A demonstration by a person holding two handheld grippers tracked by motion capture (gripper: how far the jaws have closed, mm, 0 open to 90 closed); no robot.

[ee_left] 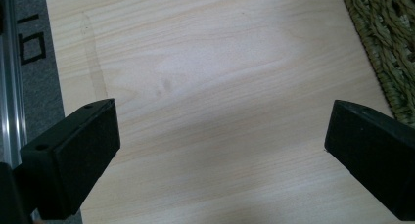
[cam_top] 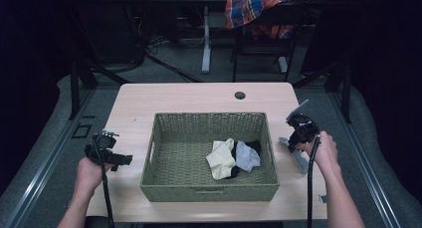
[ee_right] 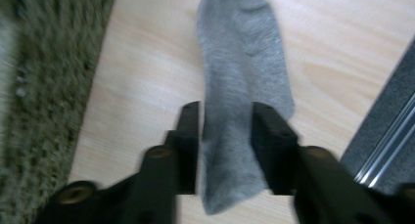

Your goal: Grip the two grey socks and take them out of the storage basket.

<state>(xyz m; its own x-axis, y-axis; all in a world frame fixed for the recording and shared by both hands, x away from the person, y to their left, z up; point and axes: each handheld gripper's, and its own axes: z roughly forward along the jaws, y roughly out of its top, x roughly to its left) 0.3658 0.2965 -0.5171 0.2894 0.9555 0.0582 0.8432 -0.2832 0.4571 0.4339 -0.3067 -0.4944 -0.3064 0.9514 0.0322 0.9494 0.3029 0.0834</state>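
A grey sock (ee_right: 244, 62) lies flat on the wooden table (cam_top: 199, 96), just right of the green woven basket (cam_top: 209, 117); the high view has the sock (cam_top: 300, 162) beside the person's right hand. My right gripper (ee_right: 225, 116) points down over its near end, jaws a little apart on either side of the cloth, not pinching it. Inside the basket lie a cream sock (cam_top: 221, 158), a pale grey one (cam_top: 247, 156) and a black one (cam_top: 255, 146). My left gripper (ee_left: 220, 131) hovers open over bare wood left of the basket (ee_left: 386, 43), holding nothing.
The right table edge and a metal floor rail (ee_right: 386, 155) run close beside the grey sock. A cable hole (cam_top: 240, 95) sits at the table's far side. Beyond the table stands a chair draped with plaid cloth (cam_top: 254, 11).
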